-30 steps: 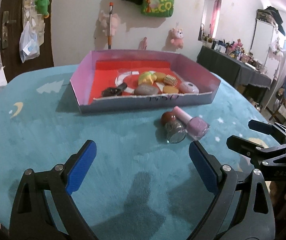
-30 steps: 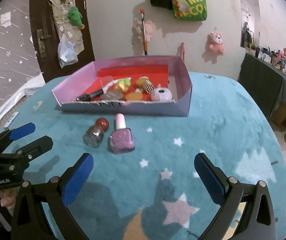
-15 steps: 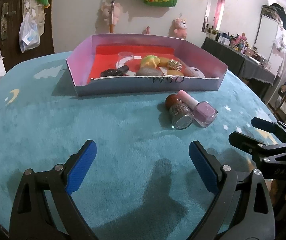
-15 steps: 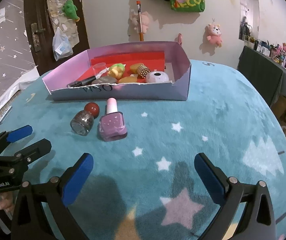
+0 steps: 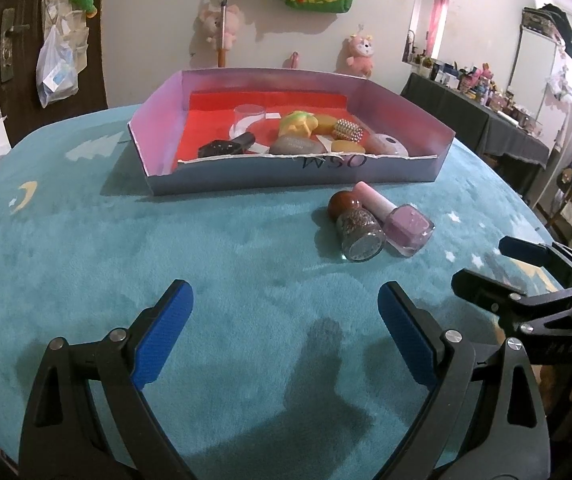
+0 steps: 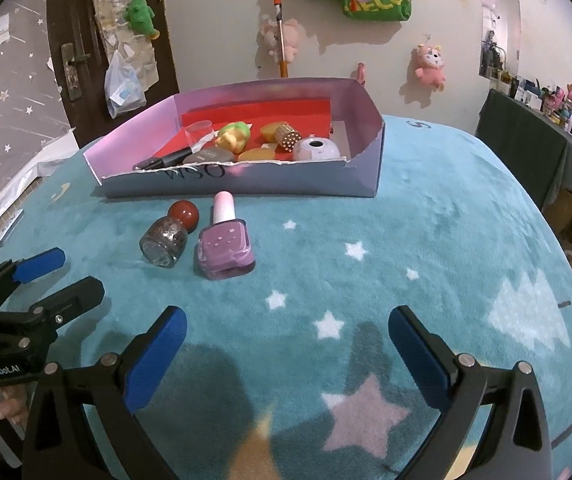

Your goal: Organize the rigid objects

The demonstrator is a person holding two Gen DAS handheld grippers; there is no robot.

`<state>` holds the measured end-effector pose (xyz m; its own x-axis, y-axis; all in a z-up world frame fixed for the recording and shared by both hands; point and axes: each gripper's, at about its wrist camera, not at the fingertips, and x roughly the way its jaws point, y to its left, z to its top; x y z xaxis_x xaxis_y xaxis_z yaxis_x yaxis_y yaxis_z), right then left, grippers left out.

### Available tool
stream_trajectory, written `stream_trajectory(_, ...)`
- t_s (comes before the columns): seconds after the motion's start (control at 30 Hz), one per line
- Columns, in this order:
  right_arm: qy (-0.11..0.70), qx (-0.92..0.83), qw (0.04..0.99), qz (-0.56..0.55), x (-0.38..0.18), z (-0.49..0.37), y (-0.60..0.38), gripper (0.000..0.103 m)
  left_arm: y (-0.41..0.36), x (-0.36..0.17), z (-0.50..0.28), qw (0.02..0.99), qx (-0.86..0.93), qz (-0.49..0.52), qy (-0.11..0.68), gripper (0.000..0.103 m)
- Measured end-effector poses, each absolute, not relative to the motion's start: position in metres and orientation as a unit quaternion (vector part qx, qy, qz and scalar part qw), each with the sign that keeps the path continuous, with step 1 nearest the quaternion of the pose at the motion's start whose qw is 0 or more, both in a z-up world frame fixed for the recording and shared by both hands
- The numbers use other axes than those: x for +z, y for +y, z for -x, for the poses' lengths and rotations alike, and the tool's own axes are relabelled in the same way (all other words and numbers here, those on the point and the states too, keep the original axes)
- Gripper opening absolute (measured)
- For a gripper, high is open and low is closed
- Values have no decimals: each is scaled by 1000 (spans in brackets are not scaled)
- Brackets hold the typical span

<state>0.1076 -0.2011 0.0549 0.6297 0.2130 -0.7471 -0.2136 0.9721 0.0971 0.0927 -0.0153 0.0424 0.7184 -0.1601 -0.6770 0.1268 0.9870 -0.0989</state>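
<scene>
Two small bottles are laid side by side on the teal star-patterned plush cloth (image 6: 426,208), just near of the shallow lilac cardboard box with a red lining (image 6: 246,184): a glitter-filled round bottle with a red ball cap (image 6: 165,236) on the left and a square lilac nail-polish bottle with a pink cap (image 6: 226,248) on the right. The left gripper (image 5: 285,312) and the right gripper (image 6: 287,334) are both spread wide and empty above the cloth, near of the bottles.

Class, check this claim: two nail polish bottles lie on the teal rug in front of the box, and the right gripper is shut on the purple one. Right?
Not quite. The right gripper is open and empty, as the right wrist view shows. The purple nail polish bottle and the glitter nail polish bottle do lie on the teal rug in front of the box.
</scene>
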Motion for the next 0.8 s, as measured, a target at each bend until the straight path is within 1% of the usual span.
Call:
stream_trajectory(0.37,442,148,885,-1,54,-125,-192,103,-15,49,-108,924,-84,23,373,95)
stream_trajectory(0.8,462,149,874,28,47,-165,-176,103,-10,56,-129,917,-90,19,387,95)
